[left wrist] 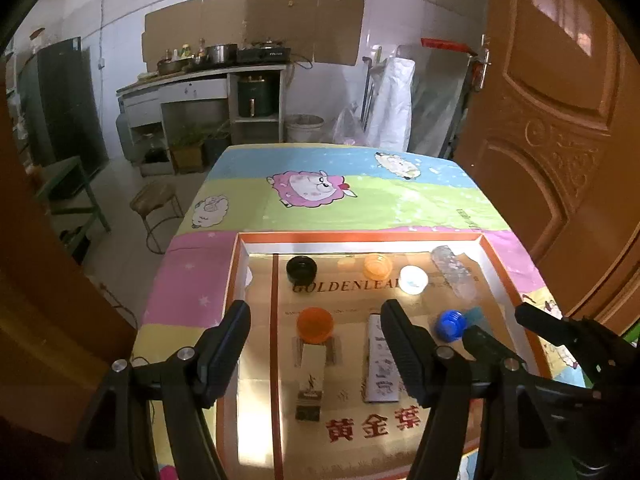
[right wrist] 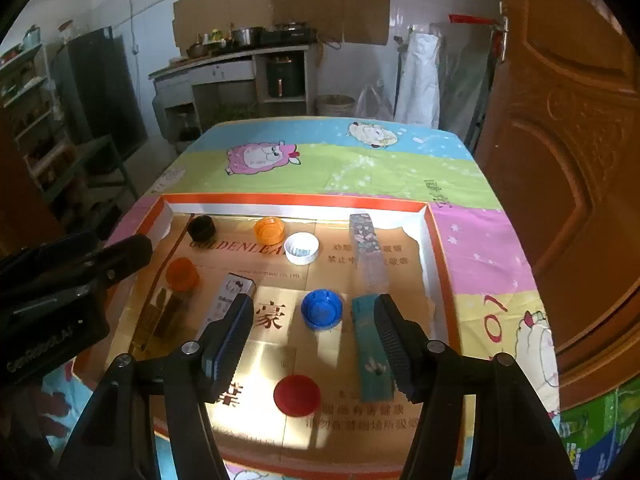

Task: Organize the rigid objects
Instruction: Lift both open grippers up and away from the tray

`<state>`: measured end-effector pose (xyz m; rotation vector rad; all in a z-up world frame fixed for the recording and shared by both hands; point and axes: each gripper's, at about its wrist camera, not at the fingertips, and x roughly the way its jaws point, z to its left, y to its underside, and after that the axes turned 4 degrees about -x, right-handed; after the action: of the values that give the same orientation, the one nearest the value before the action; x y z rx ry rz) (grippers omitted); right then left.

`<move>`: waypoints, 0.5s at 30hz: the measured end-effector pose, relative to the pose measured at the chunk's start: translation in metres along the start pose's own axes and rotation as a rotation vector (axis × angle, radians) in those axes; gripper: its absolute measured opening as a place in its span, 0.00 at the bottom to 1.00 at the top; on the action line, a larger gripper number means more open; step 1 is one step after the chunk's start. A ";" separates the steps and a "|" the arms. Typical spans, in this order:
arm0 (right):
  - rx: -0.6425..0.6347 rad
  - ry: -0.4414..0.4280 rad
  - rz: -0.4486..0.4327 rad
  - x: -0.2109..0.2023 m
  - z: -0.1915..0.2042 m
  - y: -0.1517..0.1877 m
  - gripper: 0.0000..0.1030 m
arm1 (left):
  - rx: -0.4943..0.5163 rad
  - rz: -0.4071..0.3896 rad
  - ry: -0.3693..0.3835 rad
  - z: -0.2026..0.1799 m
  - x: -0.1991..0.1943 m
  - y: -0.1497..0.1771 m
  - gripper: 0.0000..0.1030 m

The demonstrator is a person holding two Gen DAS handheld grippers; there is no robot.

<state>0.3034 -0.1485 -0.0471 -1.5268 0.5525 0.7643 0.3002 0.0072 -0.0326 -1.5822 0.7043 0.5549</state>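
A gold tray with an orange rim [left wrist: 360, 237] [right wrist: 296, 200] lies on the table. It holds a black cap [left wrist: 302, 270], two orange caps [left wrist: 378, 264] [left wrist: 315, 324], a white cap [left wrist: 413, 279], a blue cap [right wrist: 321, 309], a red cap [right wrist: 297, 395], a clear patterned box [right wrist: 366, 248], a brown box [left wrist: 310, 376], a white box [left wrist: 380, 364] and a teal box [right wrist: 370, 344]. My left gripper [left wrist: 316, 344] hangs open and empty above the tray's left half. My right gripper [right wrist: 312, 340] is open above the blue and red caps, holding nothing.
The table wears a bright cartoon-sheep cloth [left wrist: 360, 200]. A brown wooden door [left wrist: 560, 140] stands close on the right. A stool [left wrist: 158, 204] and a green bench [left wrist: 68, 192] stand on the floor to the left. A kitchen counter [left wrist: 200, 76] lines the back wall.
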 end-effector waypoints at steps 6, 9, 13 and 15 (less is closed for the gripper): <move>0.007 0.006 -0.014 -0.013 -0.001 0.005 0.63 | 0.008 -0.010 -0.004 -0.004 -0.012 0.004 0.65; 0.009 0.008 -0.022 -0.020 -0.002 0.006 0.63 | 0.013 -0.018 -0.004 -0.006 -0.018 0.005 0.65; 0.007 0.012 -0.029 -0.028 -0.002 0.009 0.63 | 0.016 -0.024 -0.003 -0.008 -0.026 0.007 0.65; 0.009 0.014 -0.033 -0.032 -0.002 0.010 0.63 | 0.016 -0.028 -0.004 -0.008 -0.030 0.008 0.65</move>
<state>0.2753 -0.1542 -0.0300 -1.5306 0.5391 0.7259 0.2732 0.0029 -0.0161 -1.5735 0.6813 0.5301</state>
